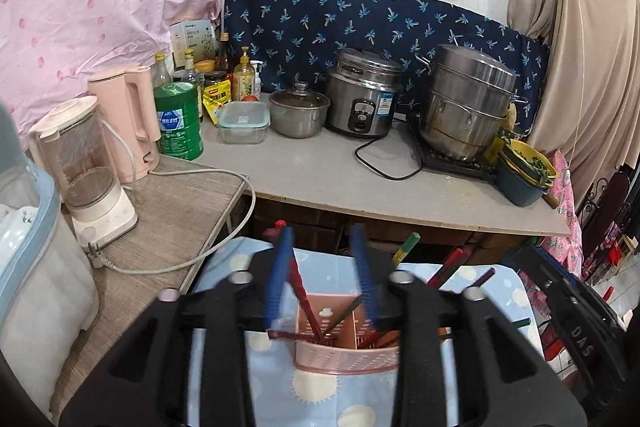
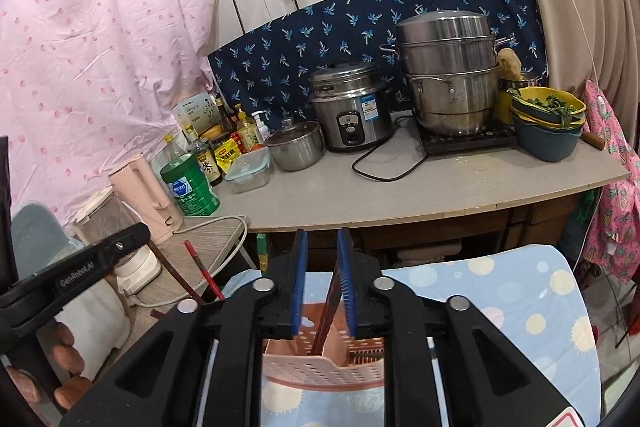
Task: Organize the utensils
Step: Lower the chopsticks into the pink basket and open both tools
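The pink holder is partly hidden behind each tool's black body, so its compartments cannot be told apart. The chopsticks' lower ends are hidden inside it. The bottle labels are too small to read.

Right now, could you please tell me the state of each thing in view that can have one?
Left tongs: open, a red chopstick between the pads.
Right tongs: slightly open, a chopstick in the gap.
Pink utensil basket: upright, holding chopsticks.
Rice cooker: lid on.
Steamer pot: lid on.
Small pot: glass lid on.
Food container: lid on.
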`<state>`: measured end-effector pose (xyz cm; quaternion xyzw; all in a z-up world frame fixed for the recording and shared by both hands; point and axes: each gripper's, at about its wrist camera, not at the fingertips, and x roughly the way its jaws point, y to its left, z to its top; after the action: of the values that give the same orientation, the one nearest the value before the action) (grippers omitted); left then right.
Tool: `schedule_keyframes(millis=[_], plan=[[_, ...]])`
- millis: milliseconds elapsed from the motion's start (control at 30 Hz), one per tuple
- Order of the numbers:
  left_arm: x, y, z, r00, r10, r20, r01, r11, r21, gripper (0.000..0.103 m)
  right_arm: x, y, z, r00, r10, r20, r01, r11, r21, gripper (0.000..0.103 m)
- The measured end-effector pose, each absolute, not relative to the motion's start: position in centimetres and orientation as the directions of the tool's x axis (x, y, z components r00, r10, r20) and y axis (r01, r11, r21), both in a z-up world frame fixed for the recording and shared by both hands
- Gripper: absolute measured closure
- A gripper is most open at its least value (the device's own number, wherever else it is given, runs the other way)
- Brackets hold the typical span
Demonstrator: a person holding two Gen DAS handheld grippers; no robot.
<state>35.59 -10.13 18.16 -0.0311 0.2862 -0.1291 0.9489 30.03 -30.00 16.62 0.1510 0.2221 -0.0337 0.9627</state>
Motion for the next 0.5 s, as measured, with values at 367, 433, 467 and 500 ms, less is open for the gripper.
schedule_keyframes(millis=[367, 433, 467, 500], plan=[[28.2, -7.6, 17.2, 0.802, -0.25, -0.542, 0.223, 0.968, -0.116, 0.043, 22.8, -28.5, 16.9, 0.898, 0.028, -0.438, 0.104, 0.956, 0.274, 0.08], [26.6, -7.1, 16.7, 0.804, -0.249, -0.54, 0.222, 0.968, -0.116, 0.04, 21.2, -27.9, 16.6, 0.896, 0.029, -0.442, 0.099, 0.96, 0.264, 0.078], [25.9, -6.9, 16.5, 0.804, -0.245, -0.541, 0.219, 0.969, -0.113, 0.037, 20.3, -27.6, 16.4, 0.895, 0.027, -0.445, 0.098, 0.962, 0.255, 0.078], [25.0, -6.6, 16.1, 0.806, -0.241, -0.541, 0.216, 0.97, -0.111, 0.037, 19.3, -27.3, 16.2, 0.894, 0.025, -0.447, 0.096, 0.965, 0.246, 0.078]])
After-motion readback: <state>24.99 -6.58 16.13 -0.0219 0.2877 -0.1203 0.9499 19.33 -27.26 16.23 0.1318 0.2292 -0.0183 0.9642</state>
